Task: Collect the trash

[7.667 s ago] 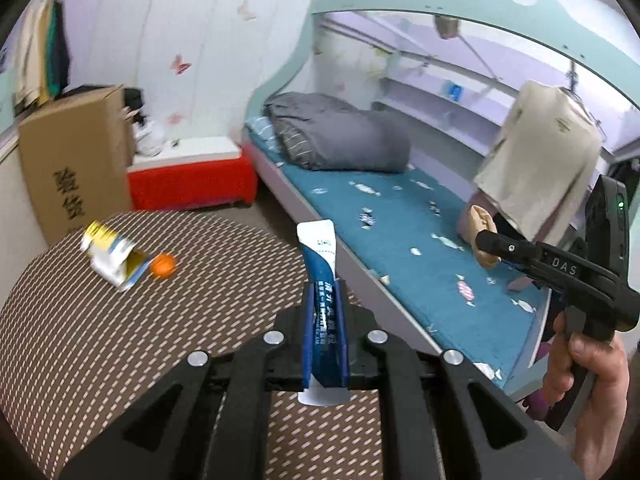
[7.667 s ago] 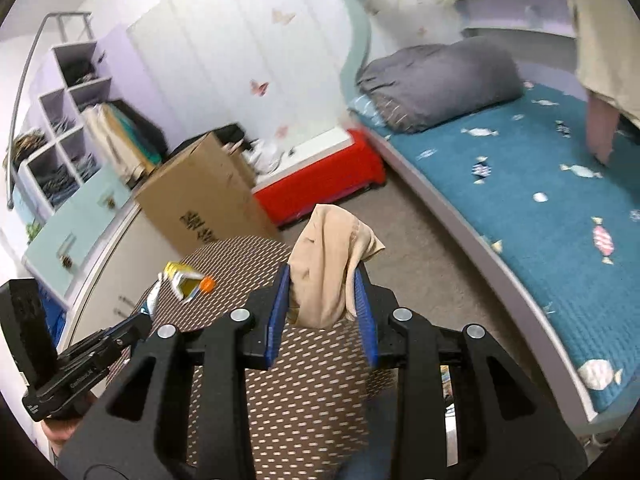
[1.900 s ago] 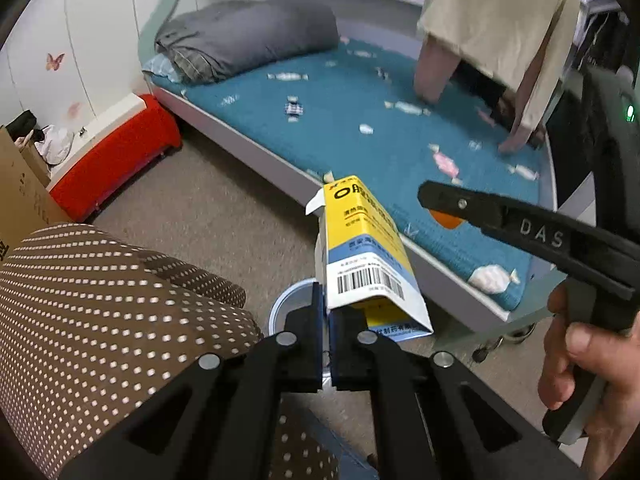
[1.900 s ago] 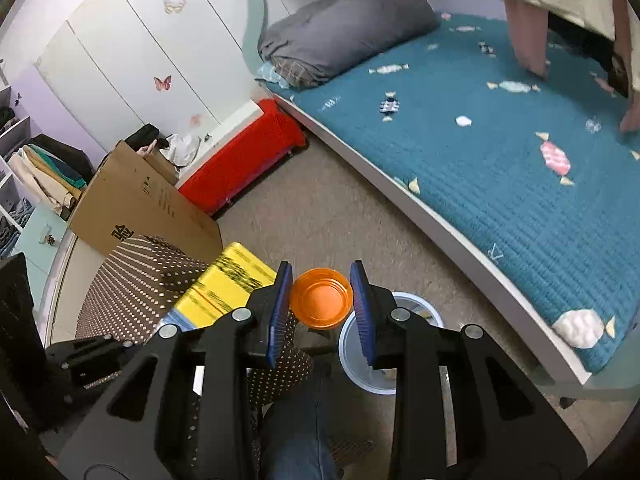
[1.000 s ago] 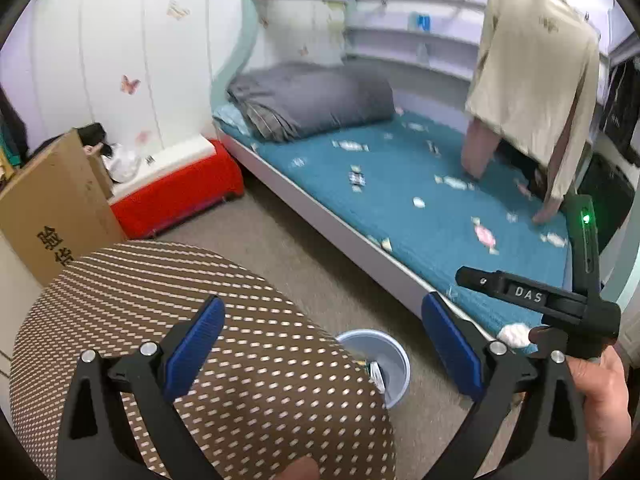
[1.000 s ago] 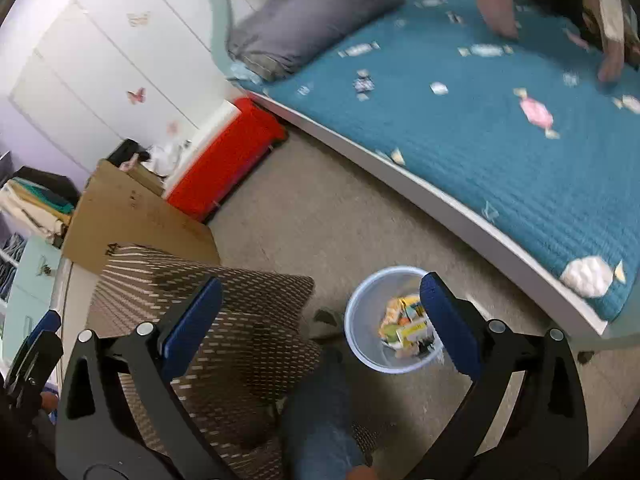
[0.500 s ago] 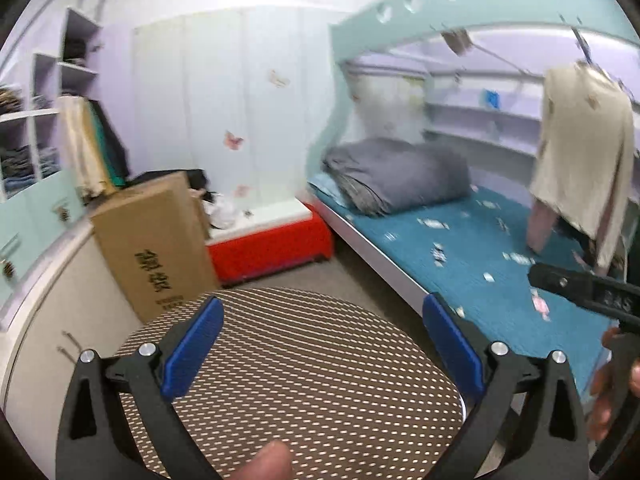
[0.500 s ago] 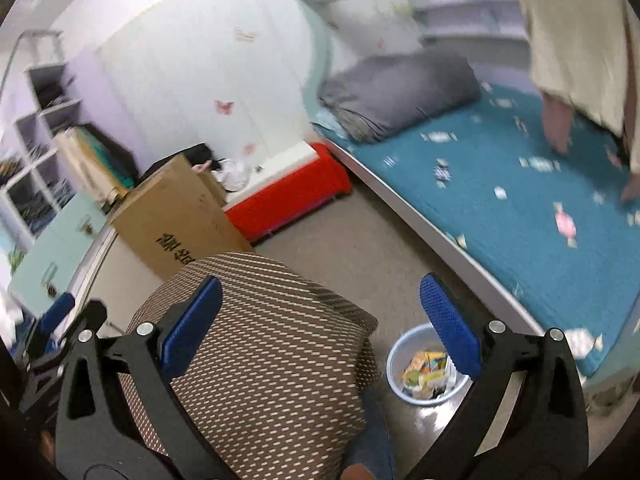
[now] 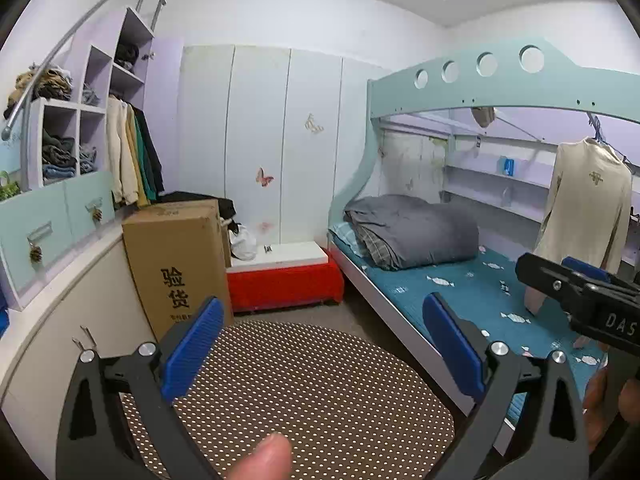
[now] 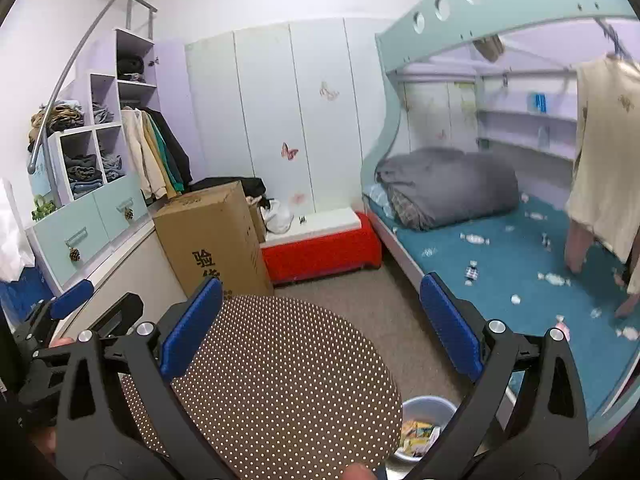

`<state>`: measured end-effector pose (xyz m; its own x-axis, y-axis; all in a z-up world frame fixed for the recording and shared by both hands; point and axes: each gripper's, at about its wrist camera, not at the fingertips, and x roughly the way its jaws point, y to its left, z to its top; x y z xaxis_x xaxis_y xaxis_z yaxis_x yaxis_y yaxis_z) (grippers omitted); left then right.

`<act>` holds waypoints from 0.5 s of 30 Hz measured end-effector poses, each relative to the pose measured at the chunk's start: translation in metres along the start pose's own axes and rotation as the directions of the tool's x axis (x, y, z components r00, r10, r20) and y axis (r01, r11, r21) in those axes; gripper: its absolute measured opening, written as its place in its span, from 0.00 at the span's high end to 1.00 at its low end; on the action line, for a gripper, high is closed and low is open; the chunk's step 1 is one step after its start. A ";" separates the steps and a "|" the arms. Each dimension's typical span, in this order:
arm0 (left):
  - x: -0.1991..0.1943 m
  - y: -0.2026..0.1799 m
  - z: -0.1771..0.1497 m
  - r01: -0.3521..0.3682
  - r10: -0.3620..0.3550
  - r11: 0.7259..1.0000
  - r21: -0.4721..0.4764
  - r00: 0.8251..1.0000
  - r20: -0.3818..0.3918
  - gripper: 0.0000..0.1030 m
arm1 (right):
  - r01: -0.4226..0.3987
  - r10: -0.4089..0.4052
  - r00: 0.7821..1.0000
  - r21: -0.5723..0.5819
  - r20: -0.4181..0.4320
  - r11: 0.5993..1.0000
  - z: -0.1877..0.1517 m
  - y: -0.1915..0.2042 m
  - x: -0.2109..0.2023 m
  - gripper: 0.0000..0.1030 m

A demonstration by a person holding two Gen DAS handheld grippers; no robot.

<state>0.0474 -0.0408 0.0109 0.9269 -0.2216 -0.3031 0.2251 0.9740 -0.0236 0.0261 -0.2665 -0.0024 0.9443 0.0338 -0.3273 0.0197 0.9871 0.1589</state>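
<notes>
Brown dotted round table point(image 9: 304, 392) sits beside the bunk bed point(image 9: 460, 280); both grippers' jaws spread, holding nothing.

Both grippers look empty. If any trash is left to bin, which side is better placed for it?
Right, marginally. Both the left gripper and right gripper are open and empty over the dotted table, which shows no trash. Only the right view shows the bin, on the floor by the table's right edge.
</notes>
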 end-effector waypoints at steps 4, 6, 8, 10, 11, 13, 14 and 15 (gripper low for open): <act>-0.016 0.008 0.002 0.000 0.001 0.999 -0.039 1.000 0.023 0.05 | 0.005 -0.005 1.000 -0.022 0.025 1.000 0.003 0.010 -0.007 0.06; -0.022 0.011 0.004 -0.014 0.016 0.999 -0.043 0.999 0.030 0.05 | 0.009 -0.008 0.999 -0.034 0.039 0.999 0.005 0.014 -0.010 0.06; -0.027 0.012 0.005 -0.024 0.026 0.998 -0.051 0.999 0.041 0.05 | 0.018 -0.016 0.998 -0.046 0.054 0.999 0.006 0.017 -0.012 0.06; -0.030 0.012 0.006 -0.031 0.033 0.998 -0.054 0.998 0.050 0.05 | 0.017 -0.014 0.998 -0.054 0.059 0.998 0.007 0.020 -0.014 0.06; -0.031 0.012 0.006 -0.034 0.037 0.998 -0.056 0.998 0.053 0.05 | 0.019 -0.015 0.998 -0.056 0.063 0.998 0.007 0.019 -0.015 0.06; -0.033 0.011 0.007 -0.037 0.041 0.997 -0.062 0.997 0.058 0.05 | 0.019 -0.015 0.998 -0.055 0.065 0.998 0.008 0.018 -0.015 0.06; -0.034 0.010 0.007 -0.038 0.042 0.997 -0.064 0.997 0.060 0.05 | 0.020 -0.016 0.998 -0.055 0.066 0.998 0.008 0.019 -0.016 0.06; -0.033 0.010 0.007 -0.038 0.042 0.997 -0.065 0.997 0.060 0.05 | 0.023 -0.020 0.998 -0.055 0.067 0.998 0.007 0.018 -0.017 0.06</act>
<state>0.0209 -0.0238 0.0275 0.9519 -0.1826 -0.2461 0.1694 0.9828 -0.0740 0.0132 -0.2503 0.0128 0.9636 0.0039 -0.2672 0.0237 0.9947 0.1002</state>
